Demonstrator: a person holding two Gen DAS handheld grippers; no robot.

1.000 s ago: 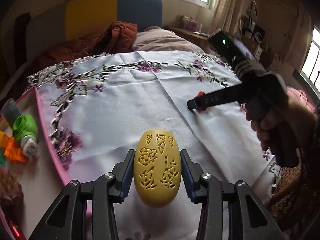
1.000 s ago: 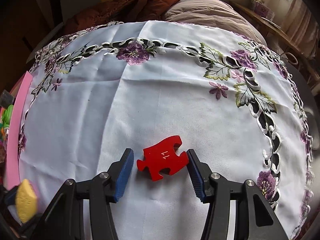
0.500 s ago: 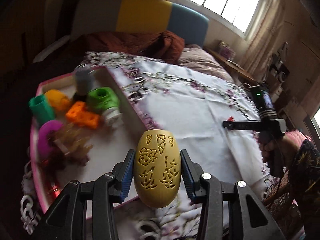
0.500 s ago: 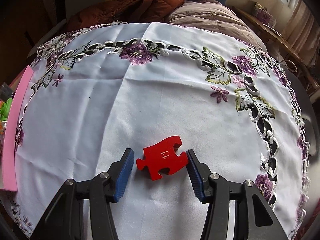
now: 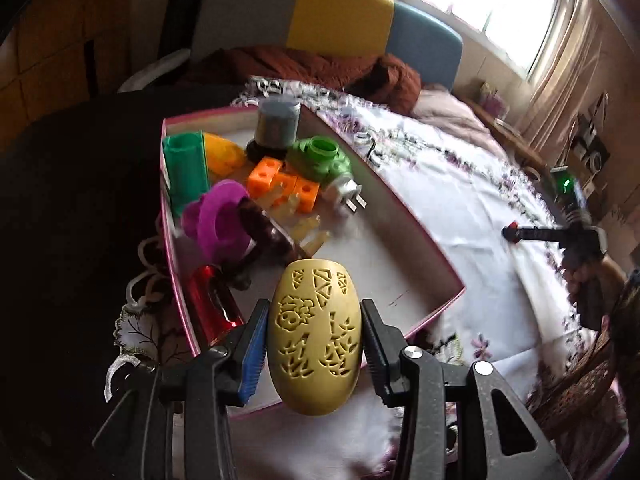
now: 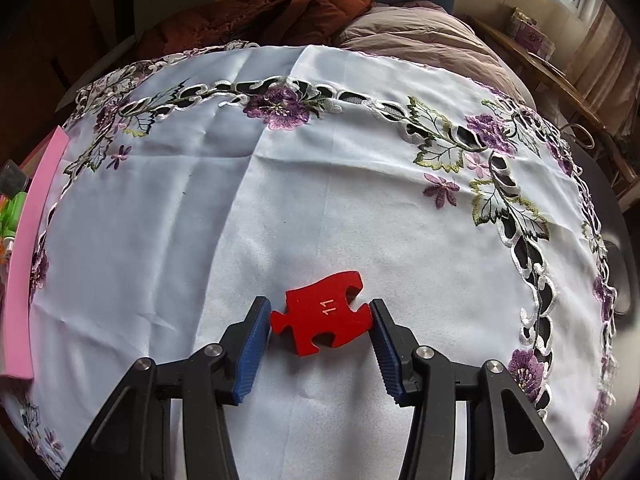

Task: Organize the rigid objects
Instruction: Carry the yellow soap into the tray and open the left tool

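My left gripper (image 5: 314, 340) is shut on a yellow carved egg (image 5: 315, 338) and holds it above the near end of a pink-rimmed white tray (image 5: 416, 236). The tray holds several toys: a green cylinder (image 5: 186, 170), orange blocks (image 5: 282, 184), a purple ring (image 5: 218, 222), a green gear piece (image 5: 320, 156) and a red tube (image 5: 214, 304). My right gripper (image 6: 320, 318) has both pads against a red puzzle piece (image 6: 324, 312) marked 11, which lies on the white embroidered tablecloth (image 6: 320, 180). The right gripper also shows far right in the left wrist view (image 5: 512, 234).
The tray's pink rim (image 6: 28, 248) stands at the left edge of the right wrist view. A bed with a brown blanket (image 6: 280, 8) and a yellow and blue headboard (image 5: 360, 28) lies behind the table. The cloth has purple flower embroidery (image 6: 492, 136) round its border.
My left gripper has swung left with the egg, from over the cloth to over the tray. My right gripper has closed in on the red puzzle piece.
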